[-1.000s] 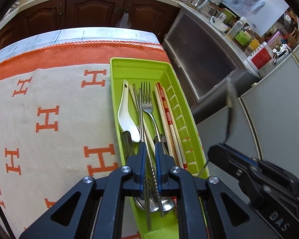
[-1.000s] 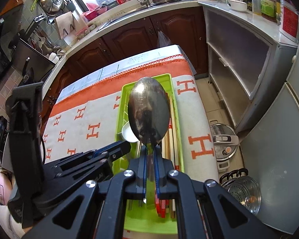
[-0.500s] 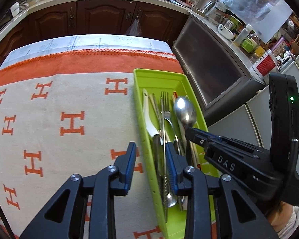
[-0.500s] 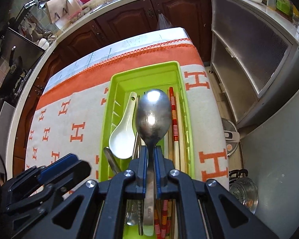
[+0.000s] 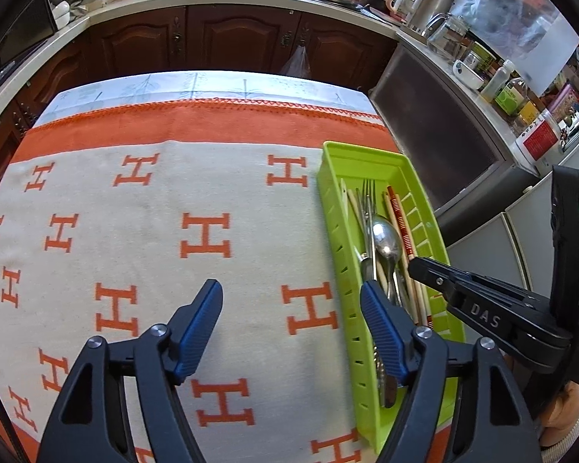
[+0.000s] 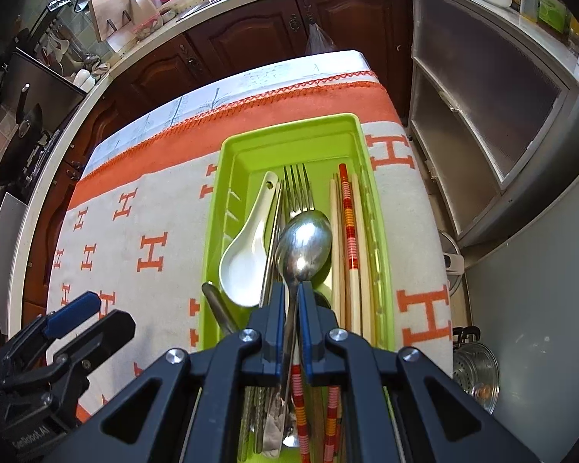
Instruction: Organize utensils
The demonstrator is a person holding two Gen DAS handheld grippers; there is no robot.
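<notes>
While hidden from the left view, white ceramic spoon [image 6: 247, 258] seen only from right; one steel spoon [image 6: 303, 249] pinched by right gripper [image 6: 289, 301]; left gripper [image 5: 291, 301] just spread, empty.

Both grippers: black plastic linkage frames, silver pivot screws, ribbed blue finger pads [image 5: 198, 332]. Right gripper [image 6: 289, 301] body: white "DAS" lettering, green indicator light

The right tongs [image 6: 292, 310] are clamped tight on the handle of a steel spoon [image 6: 304, 249], its bowl lying over the green tray [image 6: 289, 131]. Beside it on the left sits a white ceramic soup spoon [image 6: 247, 258], with a fork [image 6: 298, 187] behind and chopsticks [image 6: 347, 223] along the right. The left tongs [image 6: 92, 314] stand open at lower left, over the H-patterned cloth [image 6: 150, 250].
</notes>
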